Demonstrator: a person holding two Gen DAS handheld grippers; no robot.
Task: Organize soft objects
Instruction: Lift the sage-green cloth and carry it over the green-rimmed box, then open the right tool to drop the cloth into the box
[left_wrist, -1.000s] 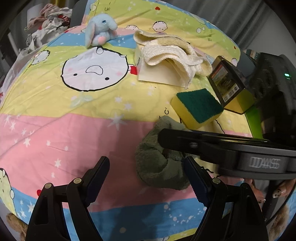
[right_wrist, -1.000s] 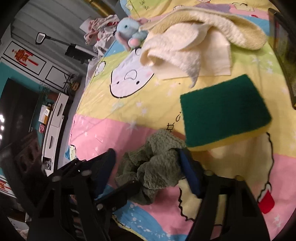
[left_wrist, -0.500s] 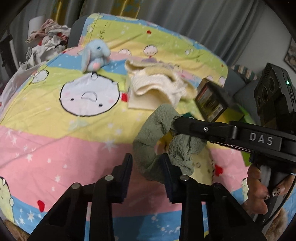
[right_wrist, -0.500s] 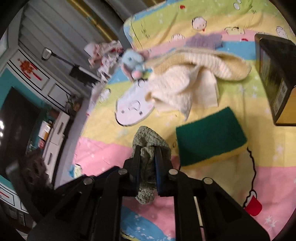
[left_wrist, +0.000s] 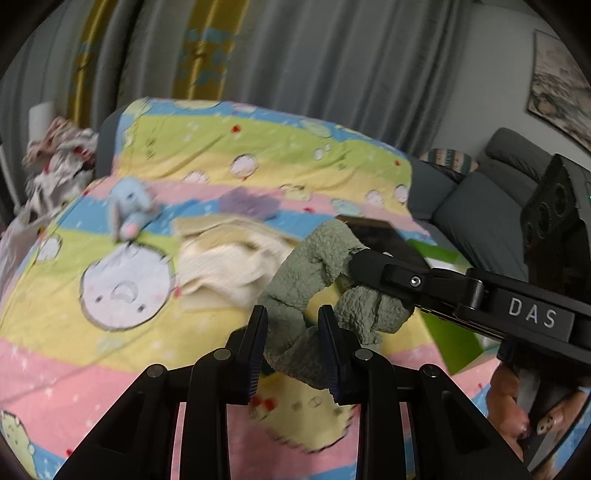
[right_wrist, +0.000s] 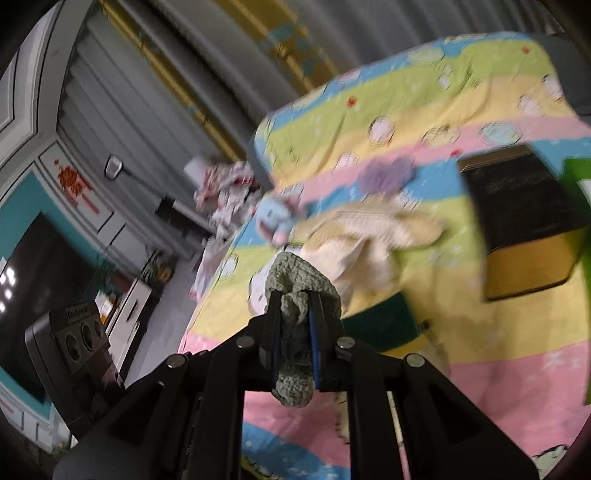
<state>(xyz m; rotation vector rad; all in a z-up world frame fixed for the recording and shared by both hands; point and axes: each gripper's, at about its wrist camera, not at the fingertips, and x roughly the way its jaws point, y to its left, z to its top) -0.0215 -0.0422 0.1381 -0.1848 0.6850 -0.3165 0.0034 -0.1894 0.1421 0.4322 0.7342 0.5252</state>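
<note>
A sage-green fleecy cloth (left_wrist: 314, 266) hangs in the air above the bed, held at two ends. My left gripper (left_wrist: 293, 321) is shut on its lower end. My right gripper (right_wrist: 293, 306) is shut on the other end of the green cloth (right_wrist: 301, 280), and it reaches in from the right in the left wrist view. Behind on the bed lie a cream towel (left_wrist: 225, 266), a blue plush elephant (left_wrist: 131, 206) and a small purple cloth (left_wrist: 245, 203). A green and yellow sponge (right_wrist: 388, 325) lies under the held cloth.
The bed carries a striped cartoon sheet (left_wrist: 110, 350). A black and yellow box (right_wrist: 524, 218) stands at its right side beside a green item (left_wrist: 452, 347). A pile of clothes (left_wrist: 59, 162) lies at the far left, a grey sofa (left_wrist: 480, 206) at the right, curtains behind.
Both grippers closed on the green cloth where it lay on the sheet and lifted it off the bed. Both views have tilted up toward the curtains.
</note>
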